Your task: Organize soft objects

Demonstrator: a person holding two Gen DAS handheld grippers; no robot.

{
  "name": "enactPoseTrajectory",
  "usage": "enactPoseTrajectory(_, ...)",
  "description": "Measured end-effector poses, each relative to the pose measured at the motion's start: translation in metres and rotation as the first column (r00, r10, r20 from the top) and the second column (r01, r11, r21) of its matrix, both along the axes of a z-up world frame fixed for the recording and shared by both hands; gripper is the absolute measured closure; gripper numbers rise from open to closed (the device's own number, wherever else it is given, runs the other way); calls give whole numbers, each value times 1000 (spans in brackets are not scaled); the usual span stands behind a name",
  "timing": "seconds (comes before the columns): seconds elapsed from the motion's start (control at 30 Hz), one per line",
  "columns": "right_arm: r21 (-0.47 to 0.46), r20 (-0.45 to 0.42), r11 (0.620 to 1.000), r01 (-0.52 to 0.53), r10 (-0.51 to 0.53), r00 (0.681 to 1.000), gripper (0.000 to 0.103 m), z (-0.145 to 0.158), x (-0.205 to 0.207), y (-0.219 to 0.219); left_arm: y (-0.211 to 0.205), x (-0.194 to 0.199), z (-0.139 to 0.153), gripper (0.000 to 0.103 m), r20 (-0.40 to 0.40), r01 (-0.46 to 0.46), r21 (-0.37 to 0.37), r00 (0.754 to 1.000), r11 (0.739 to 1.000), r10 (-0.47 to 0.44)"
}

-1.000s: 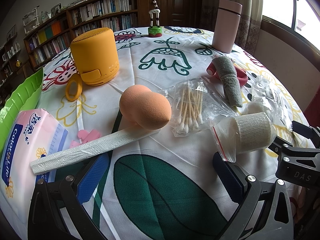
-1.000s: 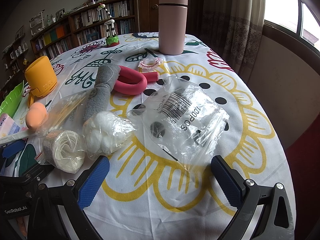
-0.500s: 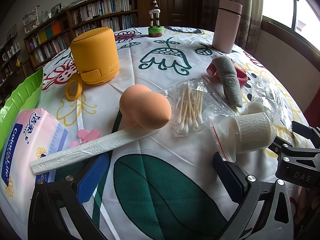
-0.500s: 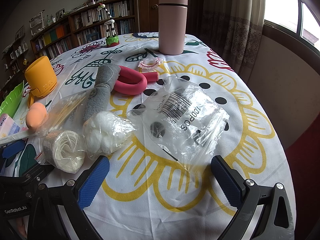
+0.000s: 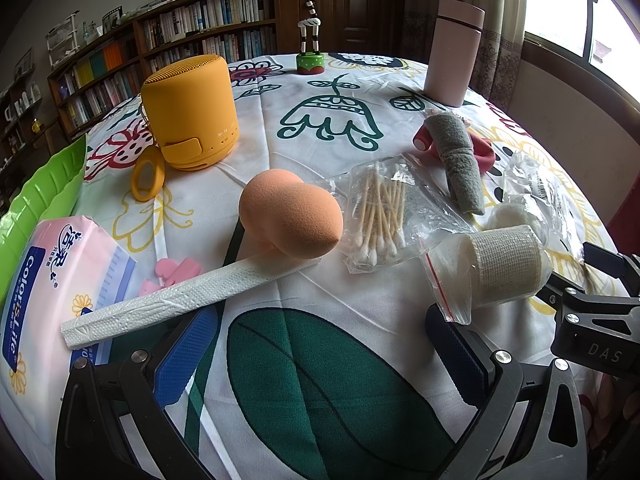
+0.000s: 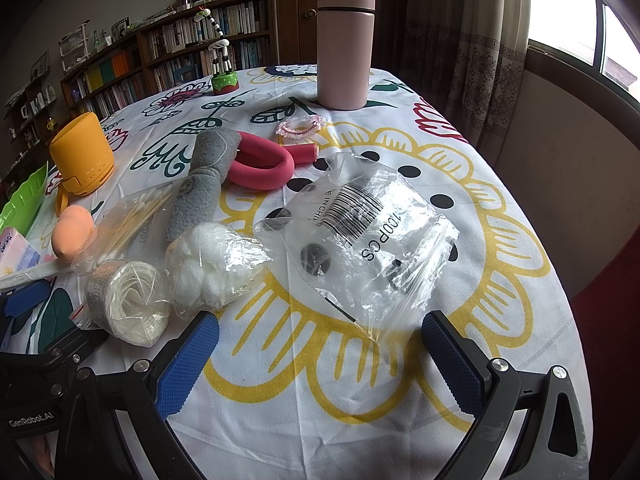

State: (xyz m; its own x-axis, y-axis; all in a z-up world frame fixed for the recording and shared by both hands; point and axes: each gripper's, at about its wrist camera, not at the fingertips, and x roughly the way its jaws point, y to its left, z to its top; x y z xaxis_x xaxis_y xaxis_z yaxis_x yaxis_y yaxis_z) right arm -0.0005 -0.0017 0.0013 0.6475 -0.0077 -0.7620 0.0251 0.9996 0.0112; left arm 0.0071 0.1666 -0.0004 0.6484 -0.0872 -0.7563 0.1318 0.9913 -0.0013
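While both tools [image 5: 320, 360] [image 6: 320, 356] gape wide and empty, clear bags hold cotton swabs [image 5: 380, 216] and cotton balls [image 6: 208, 264].

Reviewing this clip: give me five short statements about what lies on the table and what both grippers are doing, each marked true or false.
1. The left gripper is open and holds nothing. True.
2. The orange sponge rests on the green tray. False: it lies on the tablecloth, touching the rolled white paper strip; the green tray is off to the left.
3. The cotton swabs are inside a clear bag. True.
4. The pink bottle lies on its side. False: it stands upright.
5. The right gripper is shut on the bandage roll. False: it is open, and the bandage roll lies to its left.
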Motion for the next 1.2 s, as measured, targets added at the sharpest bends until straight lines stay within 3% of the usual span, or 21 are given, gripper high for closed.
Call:
enactPoseTrajectory(0.8, 18, 5, 1000, -14, 14, 1000, 0, 0, -6, 0, 1, -17, 2, 0, 2, 75, -21, 997, 997, -75)
enactPoseTrajectory(1.0, 86, 31, 996, -28, 26, 999, 0, 2, -21, -7, 9, -33, 5, 0, 18, 125, -72, 992, 989, -124)
enactPoseTrajectory(1.2, 155, 60, 987, -41, 32, 998, 0, 4, -26, -9, 32, -39, 15, 0, 66, 80, -80, 995, 994, -75)
